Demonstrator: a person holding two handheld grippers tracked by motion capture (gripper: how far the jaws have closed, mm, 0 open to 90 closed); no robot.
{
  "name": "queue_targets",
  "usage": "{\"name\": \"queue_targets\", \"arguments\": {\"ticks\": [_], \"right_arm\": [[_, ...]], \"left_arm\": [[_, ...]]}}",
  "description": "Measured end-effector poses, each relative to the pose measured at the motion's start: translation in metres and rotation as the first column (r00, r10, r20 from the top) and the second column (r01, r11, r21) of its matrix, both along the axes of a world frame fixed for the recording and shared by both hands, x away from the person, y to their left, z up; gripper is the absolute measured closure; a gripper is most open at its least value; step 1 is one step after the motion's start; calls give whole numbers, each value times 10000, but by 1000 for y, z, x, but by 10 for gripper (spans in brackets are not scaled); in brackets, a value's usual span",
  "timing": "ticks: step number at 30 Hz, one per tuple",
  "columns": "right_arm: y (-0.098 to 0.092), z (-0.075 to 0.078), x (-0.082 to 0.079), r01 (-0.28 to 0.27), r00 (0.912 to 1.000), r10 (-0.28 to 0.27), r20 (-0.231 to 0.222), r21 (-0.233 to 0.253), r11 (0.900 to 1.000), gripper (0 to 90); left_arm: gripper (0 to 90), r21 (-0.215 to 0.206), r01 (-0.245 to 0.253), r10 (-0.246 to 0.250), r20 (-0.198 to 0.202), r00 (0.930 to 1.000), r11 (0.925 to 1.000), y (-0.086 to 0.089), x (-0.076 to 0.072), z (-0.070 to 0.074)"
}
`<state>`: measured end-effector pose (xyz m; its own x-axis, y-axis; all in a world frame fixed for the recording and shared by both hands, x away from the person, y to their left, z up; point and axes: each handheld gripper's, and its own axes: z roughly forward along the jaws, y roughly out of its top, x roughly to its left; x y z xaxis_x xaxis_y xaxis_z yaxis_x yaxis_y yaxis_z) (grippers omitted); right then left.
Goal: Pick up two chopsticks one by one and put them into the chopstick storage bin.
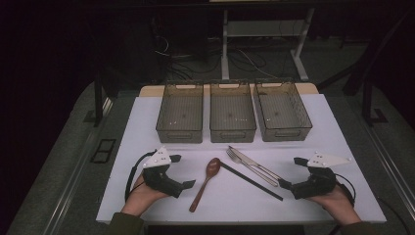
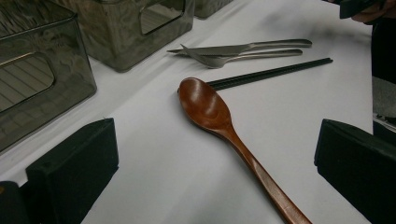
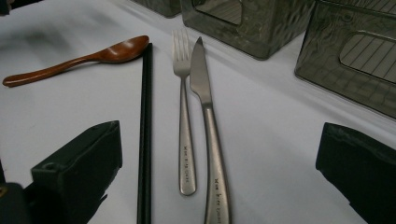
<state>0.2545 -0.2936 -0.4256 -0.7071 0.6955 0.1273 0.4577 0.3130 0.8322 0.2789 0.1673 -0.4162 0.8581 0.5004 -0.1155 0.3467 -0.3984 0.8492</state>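
Near the front edge of the tabletop [image 1: 147,203]: left gripper [image 1: 182,171] at the front-left, jaws spread wide, nothing between them; right gripper [image 1: 290,172] at the front-right, jaws also wide and empty. Both sit low at the surface, each in a hand.

Between the two, mid-front: wooden spoon [image 1: 205,182] flat on the white top, bowl toward the bins, handle toward the front edge. In the left gripper view it lies ahead of the open jaws, apart from both. Black chopsticks [image 1: 251,181] run diagonally, one end just beside the spoon bowl. Fork [image 1: 248,165] and knife [image 1: 255,165] lie side by side just beyond the chopsticks; the right gripper view has them ahead of its open jaws, handles nearest.

Far half of the tabletop: three smoky translucent bins in a row — left bin [image 1: 180,111], middle bin [image 1: 232,111], right bin [image 1: 282,110]. All three look empty.
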Motion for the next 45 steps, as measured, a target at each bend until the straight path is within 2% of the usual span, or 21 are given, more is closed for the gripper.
{"name": "queue_targets", "arguments": {"ticks": [3,9,12,20,27,45], "right_arm": [[-1,1,0,4,10000,-4,2,92,10000,0],[1,5,-1,-99,9999,99,-47,-27,9999,0],[0,8,-1,-119,9999,119,16,103,9999,0],[4,13,-1,-80,10000,80,-12,159,9998,0],[4,15,1,-15,9999,17,-129,145,9999,0],[15,19,7,-269,9996,271,-110,210,9994,0]], "left_arm": [[0,-61,-55,55,-13,10000,10000,0,0,-1],[0,-57,-29,28,-134,9999,10000,0,-1,-3],[0,-61,-38,37,-164,9999,10000,0,-1,-3],[0,-7,67,-67,-85,9999,10000,-1,-3,-3],[0,-189,39,-39,8,10000,9998,-2,-4,-1],[0,-314,40,-35,146,9999,9995,-2,-4,1]]}}
